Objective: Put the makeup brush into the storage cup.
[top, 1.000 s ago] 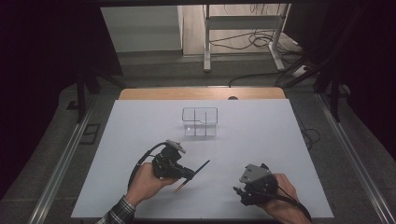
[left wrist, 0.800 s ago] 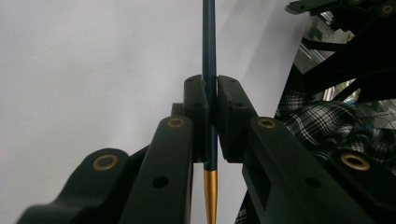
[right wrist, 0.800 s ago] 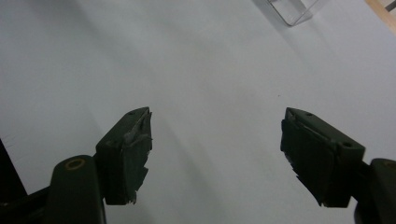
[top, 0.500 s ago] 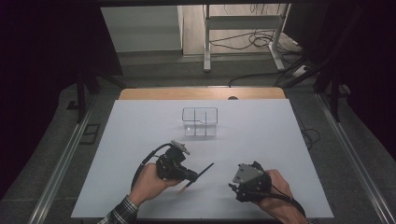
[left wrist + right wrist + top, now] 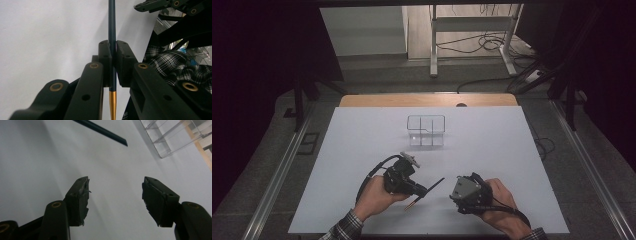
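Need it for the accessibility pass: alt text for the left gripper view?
The left gripper is shut on a thin dark stick with a gold tip, which stands upright between its black jaws over the white table. A plaid sleeve shows at right.

Bright table [image 5: 362,150], dark surroundings (perhaps slightly soft)

A lab: white table [image 5: 512,150] on railed frame, floor cables [image 5: 477,45], dark surroundings.

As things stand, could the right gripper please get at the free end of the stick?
Probably yes: the right gripper, jaws just narrowed but empty, faces the stick clamped by the left gripper, with bare table between.
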Demonstrator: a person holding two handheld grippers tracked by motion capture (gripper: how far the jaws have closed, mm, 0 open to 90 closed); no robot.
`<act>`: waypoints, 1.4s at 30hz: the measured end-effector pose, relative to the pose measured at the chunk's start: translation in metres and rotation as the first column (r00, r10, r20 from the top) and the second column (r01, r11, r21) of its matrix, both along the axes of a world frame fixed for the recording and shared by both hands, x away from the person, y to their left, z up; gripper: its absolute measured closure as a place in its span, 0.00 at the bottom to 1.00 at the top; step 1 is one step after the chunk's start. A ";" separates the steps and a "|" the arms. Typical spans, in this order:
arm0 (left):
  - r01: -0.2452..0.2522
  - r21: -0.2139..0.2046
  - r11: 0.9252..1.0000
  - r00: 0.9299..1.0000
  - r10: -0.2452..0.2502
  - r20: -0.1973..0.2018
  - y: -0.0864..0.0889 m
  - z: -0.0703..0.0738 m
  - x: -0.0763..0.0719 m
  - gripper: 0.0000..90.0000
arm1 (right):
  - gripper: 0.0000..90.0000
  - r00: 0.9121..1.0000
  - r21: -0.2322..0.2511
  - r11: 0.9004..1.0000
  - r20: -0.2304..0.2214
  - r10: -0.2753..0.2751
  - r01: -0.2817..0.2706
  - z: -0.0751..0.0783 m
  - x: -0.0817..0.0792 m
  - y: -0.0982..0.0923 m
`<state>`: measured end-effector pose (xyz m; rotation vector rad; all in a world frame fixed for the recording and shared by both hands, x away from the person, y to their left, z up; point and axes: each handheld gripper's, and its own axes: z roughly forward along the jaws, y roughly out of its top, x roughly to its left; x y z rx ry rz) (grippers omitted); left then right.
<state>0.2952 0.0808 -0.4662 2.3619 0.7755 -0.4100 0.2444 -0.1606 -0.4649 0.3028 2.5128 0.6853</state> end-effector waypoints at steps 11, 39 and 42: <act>0.011 0.004 1.000 1.000 -0.011 -0.015 -0.007 -0.002 0.000 0.93 | 0.48 0.997 -0.025 0.999 0.054 0.049 -0.048 0.000 0.001 0.011; 0.030 0.007 1.000 0.999 -0.030 -0.039 -0.014 -0.007 -0.002 0.93 | 0.62 0.976 -0.100 0.977 0.088 0.199 -0.190 -0.009 0.001 0.036; 0.031 0.008 0.999 0.999 -0.031 -0.039 -0.015 -0.007 -0.002 0.93 | 0.65 0.974 -0.105 0.974 0.088 0.210 -0.200 -0.010 0.001 0.036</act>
